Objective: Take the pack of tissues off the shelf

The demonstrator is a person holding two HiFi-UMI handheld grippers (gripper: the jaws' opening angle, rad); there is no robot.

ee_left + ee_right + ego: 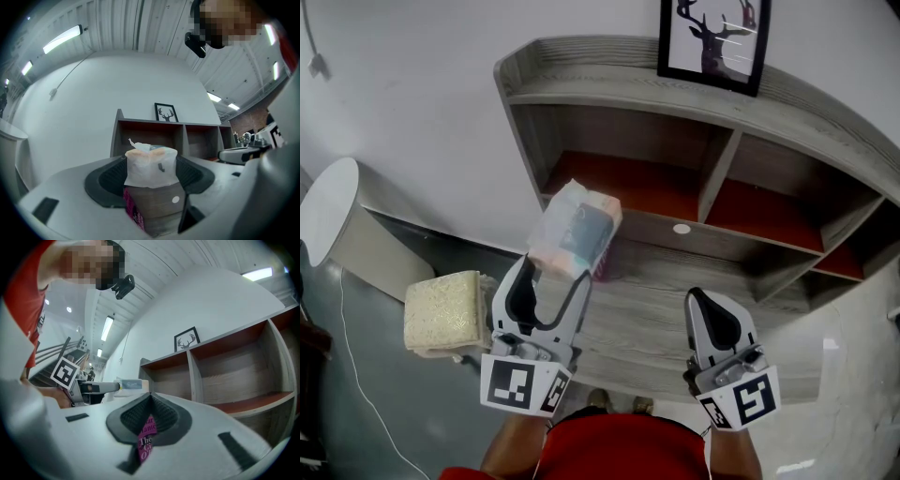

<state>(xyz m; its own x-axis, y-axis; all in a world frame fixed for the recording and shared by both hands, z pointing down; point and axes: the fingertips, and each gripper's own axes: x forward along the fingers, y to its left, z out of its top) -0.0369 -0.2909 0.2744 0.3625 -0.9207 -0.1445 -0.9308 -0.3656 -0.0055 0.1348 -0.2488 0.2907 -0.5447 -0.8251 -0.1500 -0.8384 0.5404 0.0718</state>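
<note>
Perhaps "The" marks magenta box [145, 439] by tissue pack [575, 228].

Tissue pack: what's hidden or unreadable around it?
- Pack of tissues: wrapper print blurred, head view.
- Its sides, left gripper view: covered by the left gripper and its fingers.
- Magenta printed item, right gripper view: lettering cut off by the right gripper and its shut fingers.
- Same item, head view: mostly hidden by the pack.

My left gripper [555, 272] and my right gripper [696, 298] both have a smooth white shell, broad behind and narrow at the front. The inner pads [110, 180] are black and ribbed. Each gripper carries at its back a cube [523, 384] with black-and-white square markers. I wear a red shirt [619, 445].
</note>
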